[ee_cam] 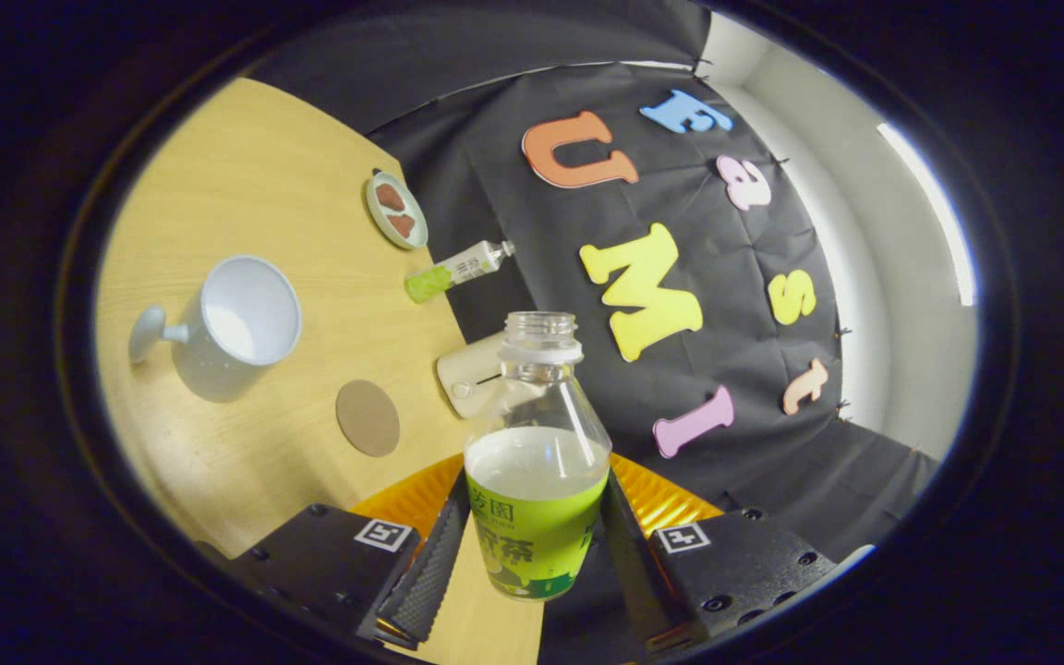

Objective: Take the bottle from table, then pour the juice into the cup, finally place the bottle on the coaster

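Your gripper has both fingers pressed against the sides of the bottle, clamped on its green-labelled lower body, so the bottle sits right between them. The bottle is uncapped, its open neck pointing away from you along the fingers, with pale liquid filling it to just above the label and the shoulder above that clear. Just beyond the fingers, off to your left, the round brown coaster lies flat on the wooden table, bare and apart from everything else. Near the bottle's neck, partly hidden behind it, a small cream-coloured device rests at the table's edge. Further out past the coaster the white cup stands with its handle turned away from the bottle. Beyond that a small tube with a green end lies on its side, and farthest of all a small dish holds two reddish-brown pieces.
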### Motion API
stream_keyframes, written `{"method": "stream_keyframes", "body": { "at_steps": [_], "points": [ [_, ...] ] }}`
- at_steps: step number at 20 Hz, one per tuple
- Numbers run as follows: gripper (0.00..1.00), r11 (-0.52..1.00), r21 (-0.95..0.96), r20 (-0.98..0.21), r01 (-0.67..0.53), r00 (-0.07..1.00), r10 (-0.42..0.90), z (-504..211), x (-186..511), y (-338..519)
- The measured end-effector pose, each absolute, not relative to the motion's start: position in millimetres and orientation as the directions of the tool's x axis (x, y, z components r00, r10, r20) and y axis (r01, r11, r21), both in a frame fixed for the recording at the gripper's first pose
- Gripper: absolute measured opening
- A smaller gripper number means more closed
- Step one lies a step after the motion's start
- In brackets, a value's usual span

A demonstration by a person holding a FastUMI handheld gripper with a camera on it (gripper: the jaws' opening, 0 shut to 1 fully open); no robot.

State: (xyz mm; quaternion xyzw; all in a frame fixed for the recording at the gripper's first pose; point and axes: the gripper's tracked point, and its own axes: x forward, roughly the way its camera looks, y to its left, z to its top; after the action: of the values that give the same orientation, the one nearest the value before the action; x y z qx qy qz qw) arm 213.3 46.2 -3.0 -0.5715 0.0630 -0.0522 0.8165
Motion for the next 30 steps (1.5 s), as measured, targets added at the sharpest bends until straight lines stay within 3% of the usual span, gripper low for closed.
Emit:
{"method": "stream_keyframes", "body": {
  "at_steps": [7, 15, 19, 30],
  "points": [
    [0.81, 0.077, -0.995, 0.062, 0.069, 0.994, -0.092, 4.2, 207.9, 71.9],
    [0.81, -0.037, -0.997, 0.065, 0.062, 0.993, -0.094, 4.5, 211.0, 74.7],
    [0.81, -0.146, -0.984, 0.111, 0.098, 0.99, -0.089, 7.0, 213.1, 80.0],
    [0.81, -0.269, -0.948, 0.195, 0.172, 0.979, -0.063, 16.6, 213.6, 95.4]
  ]
}}
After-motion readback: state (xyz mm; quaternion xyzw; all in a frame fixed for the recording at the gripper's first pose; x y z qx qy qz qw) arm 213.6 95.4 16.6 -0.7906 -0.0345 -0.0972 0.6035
